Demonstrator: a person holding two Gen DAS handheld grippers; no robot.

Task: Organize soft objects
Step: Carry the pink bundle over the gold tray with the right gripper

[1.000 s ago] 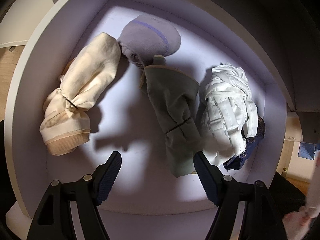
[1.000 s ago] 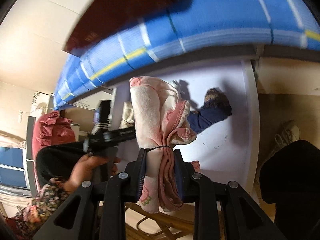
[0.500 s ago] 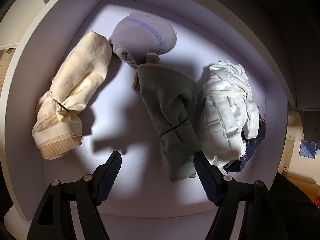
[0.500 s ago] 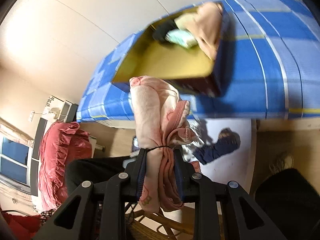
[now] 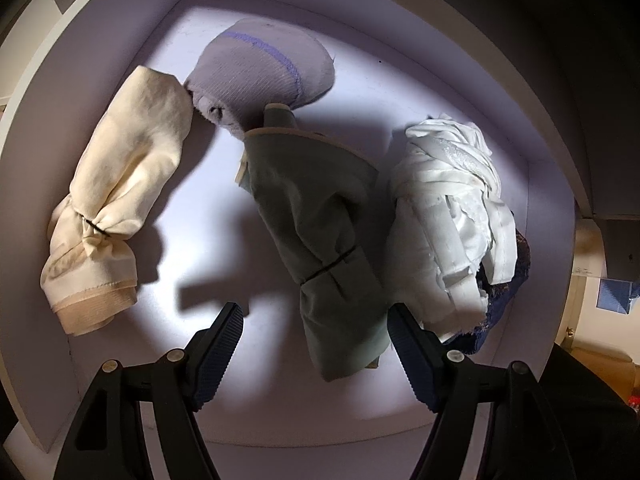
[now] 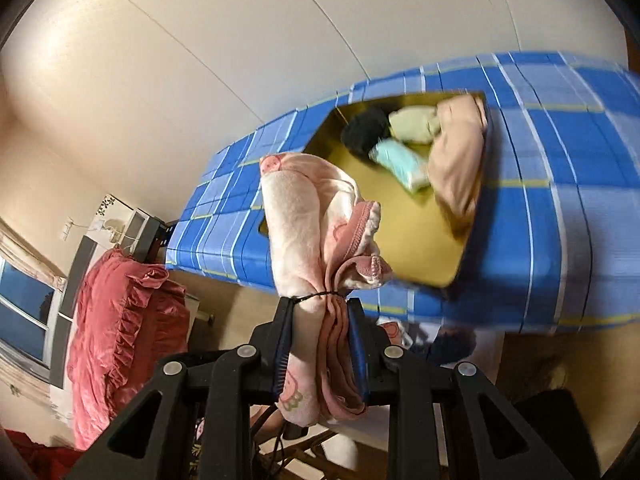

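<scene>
In the left wrist view my left gripper (image 5: 316,344) is open and empty above a white drawer (image 5: 104,76). In the drawer lie a cream bundle (image 5: 120,196), a grey bundle with a purple stripe (image 5: 264,72), a grey-green bundle (image 5: 320,236), a white bundle (image 5: 452,216) and a dark blue piece (image 5: 508,300). In the right wrist view my right gripper (image 6: 320,320) is shut on a pink rolled cloth bundle (image 6: 312,224), held up in front of a yellow-lined box (image 6: 404,232) on a blue checked bed (image 6: 560,220). The box holds black, green, teal and tan bundles.
A red ruffled cushion (image 6: 124,340) lies at the left in the right wrist view. A cream wall (image 6: 200,60) fills the background. The drawer's walls enclose the bundles on the left and far sides.
My right gripper has swung upward with the pink bundle; the yellow-lined box on the bed has come into view. My left gripper has moved slightly closer over the drawer.
</scene>
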